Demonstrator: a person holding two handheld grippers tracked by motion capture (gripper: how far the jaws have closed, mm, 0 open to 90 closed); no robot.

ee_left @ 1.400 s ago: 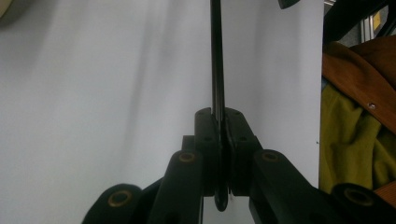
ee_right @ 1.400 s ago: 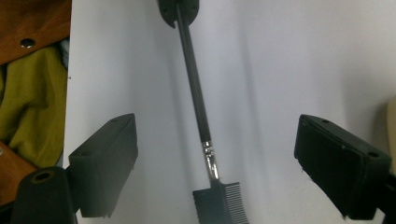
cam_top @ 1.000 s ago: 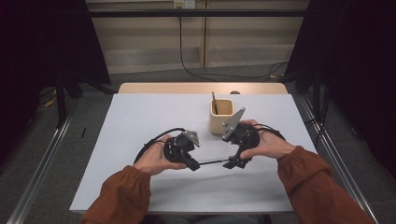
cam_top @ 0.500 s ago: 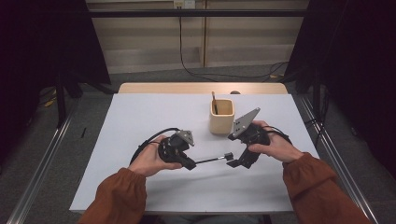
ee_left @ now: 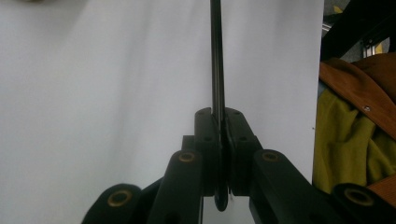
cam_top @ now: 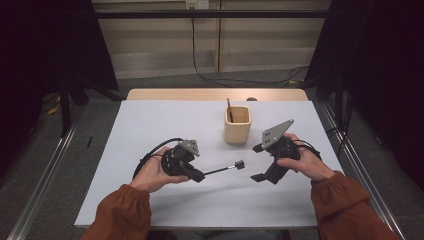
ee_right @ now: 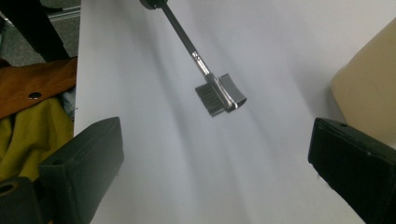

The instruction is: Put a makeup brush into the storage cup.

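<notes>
My left gripper (cam_top: 199, 175) (ee_left: 221, 126) is shut on the thin black handle (ee_left: 217, 70) of a small brush, held just above the white table cover (cam_top: 165, 120). The brush points right, and its grey bristled head (cam_top: 239, 164) (ee_right: 219, 93) hangs free. My right gripper (cam_top: 257, 163) (ee_right: 217, 154) stands open to the right of the brush head, jaws wide apart with nothing between them. A tan cup (cam_top: 236, 125) (ee_right: 369, 88) stands behind both grippers with a dark stick (cam_top: 229, 109) in it.
The far table edge (cam_top: 215, 94) shows bare wood with a small dark object (cam_top: 251, 99) on it. Metal rails run along the floor on both sides. Orange sleeves (cam_top: 122, 215) come in from the bottom, and a yellow garment (ee_left: 345, 140) lies at the near edge.
The two grippers have drawn apart: the right one moved right, away from the brush head, and the left one shifted left with the brush still in it.
</notes>
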